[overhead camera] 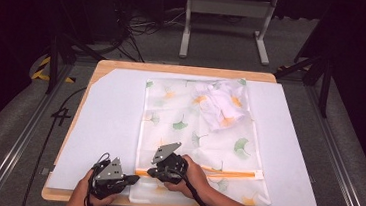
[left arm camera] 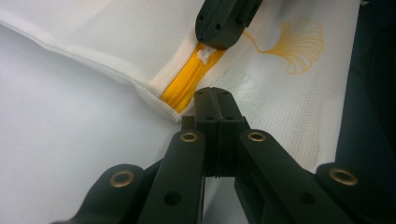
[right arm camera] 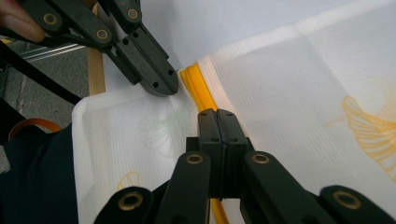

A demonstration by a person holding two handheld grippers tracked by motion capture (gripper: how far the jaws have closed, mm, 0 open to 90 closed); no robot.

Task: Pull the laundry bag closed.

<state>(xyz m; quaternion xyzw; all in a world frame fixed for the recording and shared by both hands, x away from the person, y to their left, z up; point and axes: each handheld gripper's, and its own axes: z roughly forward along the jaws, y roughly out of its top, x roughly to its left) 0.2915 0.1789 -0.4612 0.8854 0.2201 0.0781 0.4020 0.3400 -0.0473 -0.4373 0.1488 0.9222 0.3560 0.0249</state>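
Your left gripper (overhead camera: 134, 179) sits at about 7 o'clock in the high view, low by the near edge, its jaws pressed flat together and pointing toward 3 o'clock. Your left hand (overhead camera: 85, 195) wraps its body from below, forearm entering at 6 o'clock. Your right gripper (overhead camera: 151, 172) lies just beside it, toward 1 o'clock from the left one, jaws likewise closed tight with no gap and aimed toward 9 o'clock, so the two tips almost meet. Your right hand (overhead camera: 192, 176) grips its body from the 3 o'clock side, the forearm running off toward 5 o'clock.
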